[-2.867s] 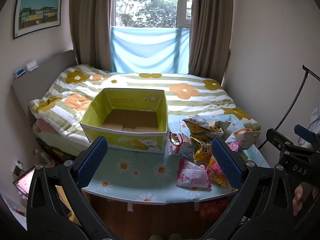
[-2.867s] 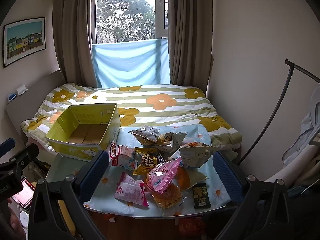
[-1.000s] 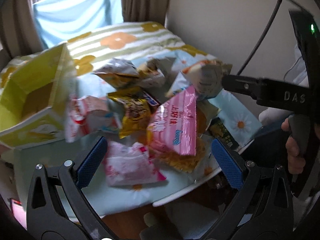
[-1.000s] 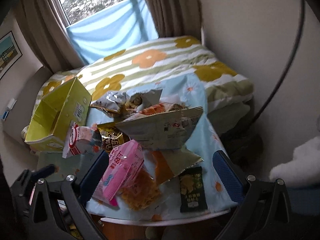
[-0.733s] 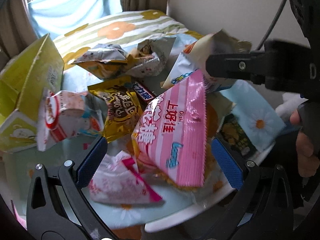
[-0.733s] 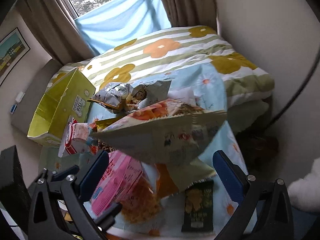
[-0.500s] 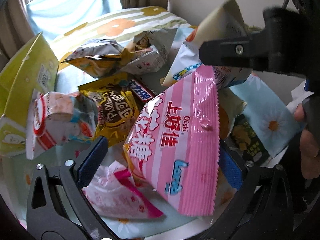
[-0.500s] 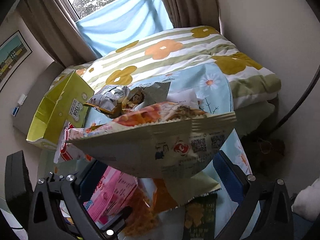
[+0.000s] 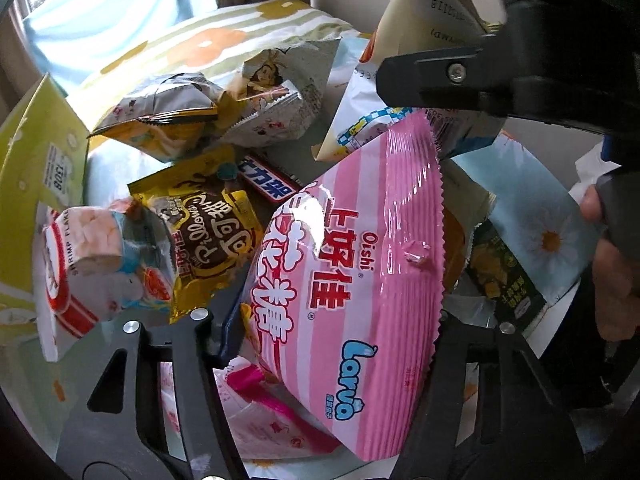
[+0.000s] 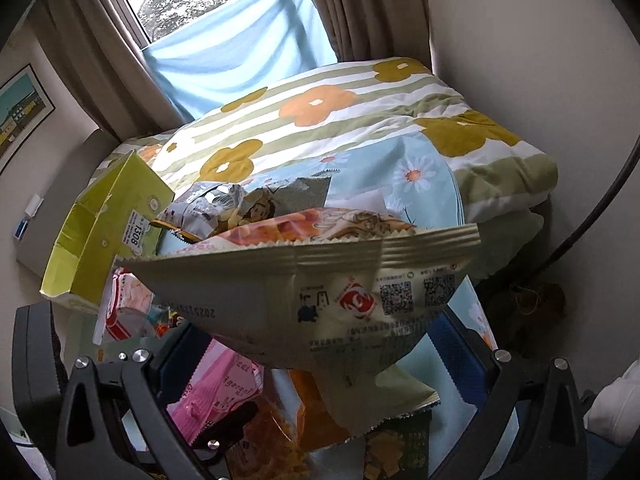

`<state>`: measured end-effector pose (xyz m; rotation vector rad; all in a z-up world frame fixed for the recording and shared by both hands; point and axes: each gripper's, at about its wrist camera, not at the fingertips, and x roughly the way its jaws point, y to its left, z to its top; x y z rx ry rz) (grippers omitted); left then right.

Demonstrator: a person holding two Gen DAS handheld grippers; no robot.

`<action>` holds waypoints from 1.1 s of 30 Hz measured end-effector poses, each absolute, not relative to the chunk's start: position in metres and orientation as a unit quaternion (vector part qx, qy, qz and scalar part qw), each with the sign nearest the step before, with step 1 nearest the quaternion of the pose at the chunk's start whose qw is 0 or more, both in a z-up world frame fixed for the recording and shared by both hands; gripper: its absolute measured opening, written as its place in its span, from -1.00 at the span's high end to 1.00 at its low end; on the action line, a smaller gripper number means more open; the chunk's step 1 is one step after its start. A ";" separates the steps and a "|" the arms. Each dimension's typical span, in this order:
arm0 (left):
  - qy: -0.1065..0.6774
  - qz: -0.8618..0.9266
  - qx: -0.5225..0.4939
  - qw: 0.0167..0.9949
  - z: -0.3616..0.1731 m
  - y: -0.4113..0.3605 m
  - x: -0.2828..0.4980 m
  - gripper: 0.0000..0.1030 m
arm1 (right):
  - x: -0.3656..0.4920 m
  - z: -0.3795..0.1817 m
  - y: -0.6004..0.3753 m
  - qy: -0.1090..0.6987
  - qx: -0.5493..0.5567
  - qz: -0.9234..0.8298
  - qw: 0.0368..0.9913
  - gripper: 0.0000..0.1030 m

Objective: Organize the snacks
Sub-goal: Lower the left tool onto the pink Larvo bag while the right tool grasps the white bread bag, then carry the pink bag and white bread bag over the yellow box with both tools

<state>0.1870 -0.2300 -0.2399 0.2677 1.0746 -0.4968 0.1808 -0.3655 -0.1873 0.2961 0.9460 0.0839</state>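
Several snack bags lie piled on the small flower-print table (image 9: pixel 536 208). My left gripper (image 9: pixel 332 336) has closed in on the pink striped Oishi bag (image 9: pixel 352 272), which fills the space between its fingers. My right gripper (image 10: pixel 304 340) has closed in on the big cream and orange bag (image 10: pixel 320 276), which lies between its fingers; that bag shows in the left wrist view (image 9: pixel 404 64) too. The yellow-green cardboard box (image 10: pixel 104 232) stands open at the left of the table.
A yellow Pillows bag (image 9: pixel 208 224), a shrimp flakes bag (image 9: pixel 84 260), grey bags (image 9: pixel 224 108), a dark green packet (image 9: pixel 504 280) and a pale pink bag (image 9: pixel 260 420) surround the held ones. The striped flower bed (image 10: pixel 360 120) lies behind, a wall to the right.
Both grippers have dropped from a high view of the room down into the snack pile. The left jaws have narrowed onto the pink bag, the right jaws onto the cream bag.
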 end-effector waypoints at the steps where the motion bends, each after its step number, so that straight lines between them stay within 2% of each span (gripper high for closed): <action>1: 0.506 -0.234 0.126 0.821 -0.239 -0.230 0.188 -0.08 | 0.182 -0.187 -0.366 0.452 0.141 0.038 0.880 -0.99; 4: 0.508 -0.237 0.122 0.819 -0.238 -0.227 0.192 -0.08 | 0.186 -0.189 -0.365 0.453 0.136 0.031 0.880 -0.99; 6: 0.509 -0.238 0.119 0.819 -0.234 -0.226 0.191 -0.08 | 0.188 -0.191 -0.365 0.454 0.130 0.030 0.881 -0.89; 8: 0.508 -0.239 0.118 0.819 -0.233 -0.224 0.191 -0.08 | 0.190 -0.192 -0.364 0.459 0.123 0.032 0.879 -0.37; 10: 0.509 -0.240 0.118 0.818 -0.234 -0.221 0.194 -0.08 | 0.191 -0.194 -0.365 0.464 0.125 0.037 0.876 -0.18; 14: 0.507 -0.239 0.115 0.820 -0.231 -0.219 0.194 -0.08 | 0.193 -0.195 -0.367 0.465 0.121 0.034 0.876 0.02; 24: 0.484 -0.231 0.104 0.838 -0.212 -0.215 0.177 -0.08 | 0.181 -0.165 -0.369 0.430 0.106 0.036 0.896 0.09; 33: 0.432 -0.206 0.083 0.874 -0.154 -0.205 0.165 -0.07 | 0.168 -0.108 -0.375 0.384 0.096 0.047 0.917 0.09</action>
